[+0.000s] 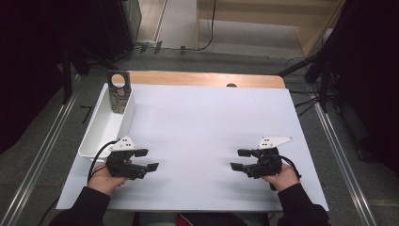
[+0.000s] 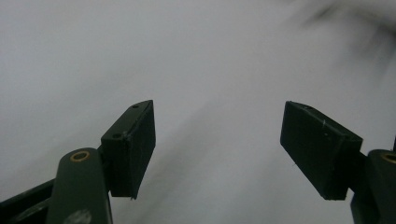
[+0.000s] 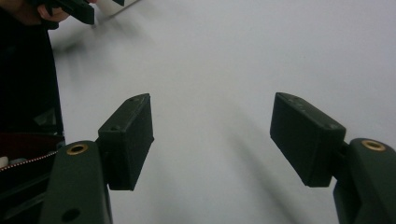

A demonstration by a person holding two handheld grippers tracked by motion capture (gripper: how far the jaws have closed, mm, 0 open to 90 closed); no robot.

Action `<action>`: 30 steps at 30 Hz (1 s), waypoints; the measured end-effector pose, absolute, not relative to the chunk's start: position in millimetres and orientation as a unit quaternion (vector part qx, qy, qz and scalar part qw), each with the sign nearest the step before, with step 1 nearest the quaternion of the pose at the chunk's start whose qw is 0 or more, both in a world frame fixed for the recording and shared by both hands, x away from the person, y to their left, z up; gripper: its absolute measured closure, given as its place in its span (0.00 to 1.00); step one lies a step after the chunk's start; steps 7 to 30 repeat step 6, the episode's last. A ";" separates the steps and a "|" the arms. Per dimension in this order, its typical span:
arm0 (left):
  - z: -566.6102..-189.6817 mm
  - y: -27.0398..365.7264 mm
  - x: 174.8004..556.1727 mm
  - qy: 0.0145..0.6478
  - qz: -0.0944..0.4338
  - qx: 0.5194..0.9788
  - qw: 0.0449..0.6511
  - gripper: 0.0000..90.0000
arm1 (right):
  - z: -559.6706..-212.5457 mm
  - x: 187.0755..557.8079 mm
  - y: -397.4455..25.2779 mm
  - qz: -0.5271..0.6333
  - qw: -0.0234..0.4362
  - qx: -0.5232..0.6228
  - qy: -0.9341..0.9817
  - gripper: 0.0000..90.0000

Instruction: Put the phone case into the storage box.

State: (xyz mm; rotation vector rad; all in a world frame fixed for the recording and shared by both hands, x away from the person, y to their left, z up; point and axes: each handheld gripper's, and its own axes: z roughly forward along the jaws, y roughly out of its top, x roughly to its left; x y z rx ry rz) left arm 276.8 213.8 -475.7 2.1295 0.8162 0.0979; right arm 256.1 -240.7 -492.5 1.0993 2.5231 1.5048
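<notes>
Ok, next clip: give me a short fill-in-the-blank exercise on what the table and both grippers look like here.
1. Both the left gripper and the right gripper have their jaws ____.
2. The patterned card with a round hole stands in the white ____ at the table's left edge.
3. The sheet covering the table is ____ in colour.
4. Between the left gripper's pads there is ____.

Missing words: open; tray; white; nothing

Left gripper (image 2: 217, 149) over a white table top (image 2: 196, 56)

Its two black jaws rise from the bottom edge and stand wide apart, with nothing between them. Behind them lies bare white surface, blurred, with a dark smear in the upper right corner.
</notes>
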 end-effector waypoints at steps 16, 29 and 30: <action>-475.6 214.2 277.1 0.325 0.037 0.848 0.417 0.29 | -492.6 256.1 -240.7 0.479 0.002 0.350 0.805 0.32; -475.6 214.2 277.1 0.325 0.037 0.848 0.417 0.29 | -492.6 256.1 -240.7 0.479 0.002 0.350 0.805 0.32; -475.6 214.2 277.1 0.325 0.037 0.848 0.417 0.29 | -492.6 256.1 -240.7 0.479 0.002 0.350 0.805 0.32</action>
